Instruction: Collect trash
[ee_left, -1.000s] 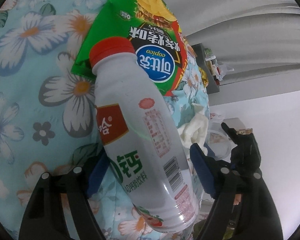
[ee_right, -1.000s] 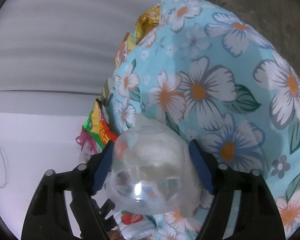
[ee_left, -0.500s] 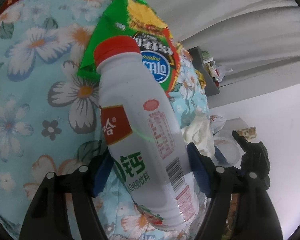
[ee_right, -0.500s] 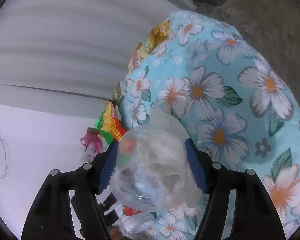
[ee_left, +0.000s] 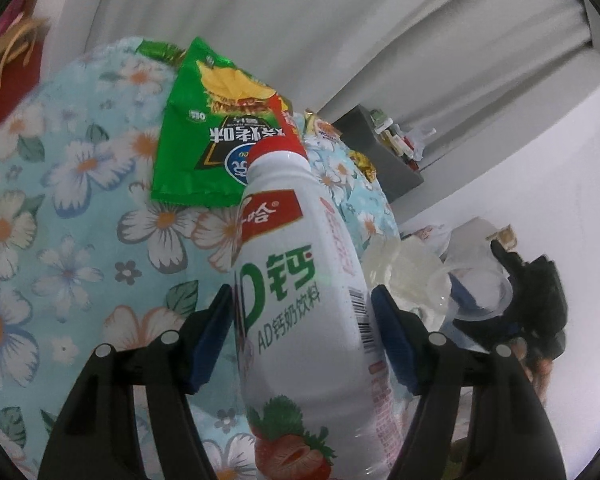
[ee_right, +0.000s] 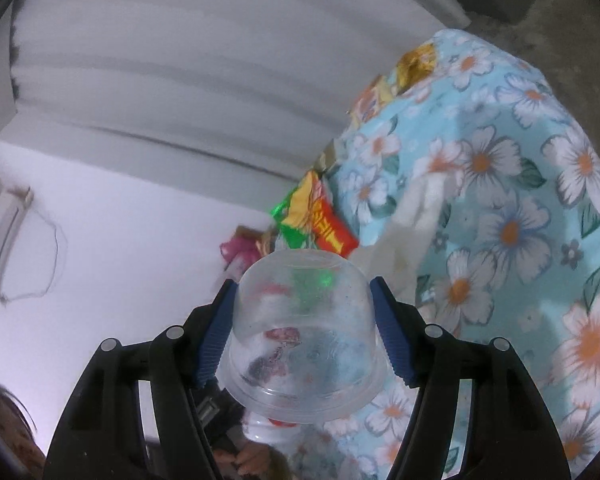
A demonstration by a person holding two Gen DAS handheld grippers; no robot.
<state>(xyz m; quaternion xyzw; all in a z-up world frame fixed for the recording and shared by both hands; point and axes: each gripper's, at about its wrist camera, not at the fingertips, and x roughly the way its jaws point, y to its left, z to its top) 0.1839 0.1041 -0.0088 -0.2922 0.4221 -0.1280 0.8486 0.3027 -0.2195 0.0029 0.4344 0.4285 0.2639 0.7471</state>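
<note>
Over the table: you hold both pieces of trash lifted above the floral tablecloth [ee_left: 64, 216].
Left gripper [ee_left: 302, 330]: its jaws have just been closing, and your blue pads now pinch the white milk-drink bottle [ee_left: 304, 312] around its lower body.
Bottle: red cap points up and away from you, tilted slightly left; strawberry print sits at the near end.
Right gripper [ee_right: 304, 334]: your pads press on both sides of the clear plastic cup [ee_right: 304, 340].
Cup: held upside down, rim toward the camera.
On the cloth: a green chip bag [ee_left: 204, 136] lies flat beyond the bottle; crumpled white tissue [ee_right: 412, 232] lies just beyond the cup.
</note>
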